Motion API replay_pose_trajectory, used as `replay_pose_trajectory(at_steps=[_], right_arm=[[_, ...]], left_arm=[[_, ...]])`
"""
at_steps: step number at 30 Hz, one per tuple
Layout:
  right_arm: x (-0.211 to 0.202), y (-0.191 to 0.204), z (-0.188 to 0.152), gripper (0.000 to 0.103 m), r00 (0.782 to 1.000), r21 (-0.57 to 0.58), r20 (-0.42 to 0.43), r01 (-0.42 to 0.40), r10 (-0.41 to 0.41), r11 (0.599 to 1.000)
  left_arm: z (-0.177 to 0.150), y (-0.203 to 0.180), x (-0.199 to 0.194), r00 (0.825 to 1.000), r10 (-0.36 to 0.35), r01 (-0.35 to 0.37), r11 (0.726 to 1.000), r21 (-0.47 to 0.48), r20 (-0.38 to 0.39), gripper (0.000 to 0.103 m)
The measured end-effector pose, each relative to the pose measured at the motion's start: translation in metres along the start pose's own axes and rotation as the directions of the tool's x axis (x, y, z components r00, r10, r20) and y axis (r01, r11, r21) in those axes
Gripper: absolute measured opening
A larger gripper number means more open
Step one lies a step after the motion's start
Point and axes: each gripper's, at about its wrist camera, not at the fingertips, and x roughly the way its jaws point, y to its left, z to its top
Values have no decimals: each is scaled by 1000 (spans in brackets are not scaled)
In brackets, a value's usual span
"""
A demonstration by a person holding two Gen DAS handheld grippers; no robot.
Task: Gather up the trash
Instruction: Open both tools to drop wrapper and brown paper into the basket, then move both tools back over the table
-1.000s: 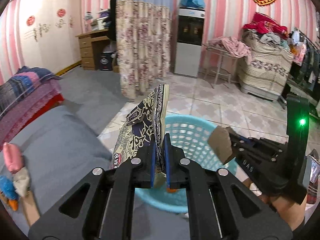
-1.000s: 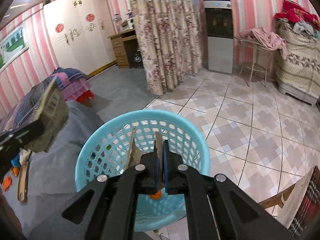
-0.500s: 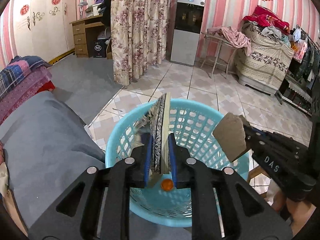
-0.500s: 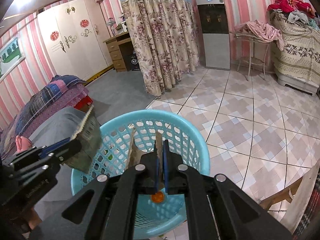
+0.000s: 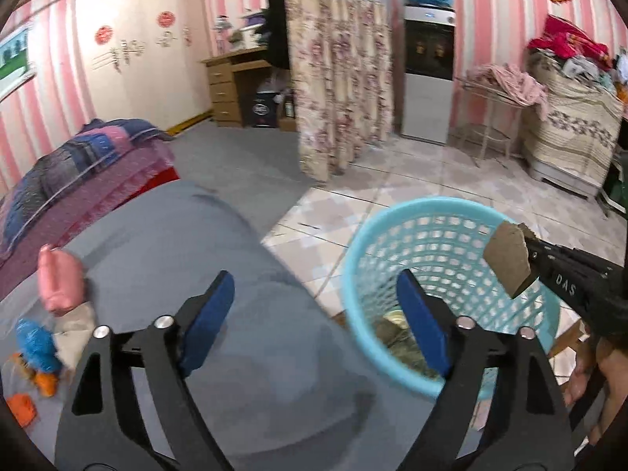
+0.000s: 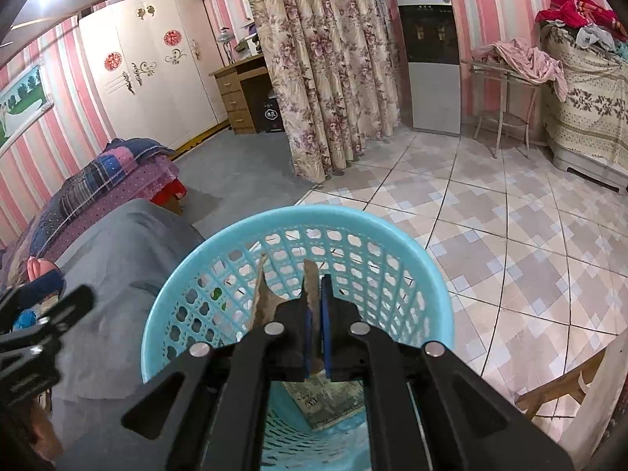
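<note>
Patterned packet (image 6: pixel 325 400) lay flat on the bottom of the blue basket (image 6: pixel 428 271), below both grippers. Left gripper (image 5: pixel 314 310) had just been opening: jaws wide, nothing between them. Right gripper (image 6: pixel 314 306) angled down over the basket, clenched on a brown cardboard scrap (image 5: pixel 508 259).

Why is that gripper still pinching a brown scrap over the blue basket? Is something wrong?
Nothing looks wrong. The right gripper holds a torn cardboard scrap above the blue basket, not yet dropped. The left gripper has just opened, with nothing between its jaws; a patterned box lies in the basket.
</note>
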Motion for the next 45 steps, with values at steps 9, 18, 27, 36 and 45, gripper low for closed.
replay_pose_trajectory(at_steps=[9, 18, 27, 36, 45], right_arm=[[4, 15, -3, 78, 999, -1, 11, 49, -49, 999], [-6, 27, 2, 91, 999, 10, 8, 52, -52, 999], [-31, 94, -1, 98, 998, -107, 42, -39, 44, 994], [-45, 175, -24, 98, 986, -246, 24, -155, 165, 957], [-46, 233, -49, 98, 979, -378, -20, -196, 204, 905]], left_arm=[[-19, 68, -38, 994, 108, -107, 990, -93, 7, 93], [-45, 136, -72, 975, 220, -217, 955, -201, -8, 95], [-90, 208, -111, 945, 324, -320, 900, -294, -38, 97], [-136, 266, -144, 905, 418, -418, 833, -361, -84, 97], [-176, 296, -166, 879, 462, -469, 793, -389, -117, 97]])
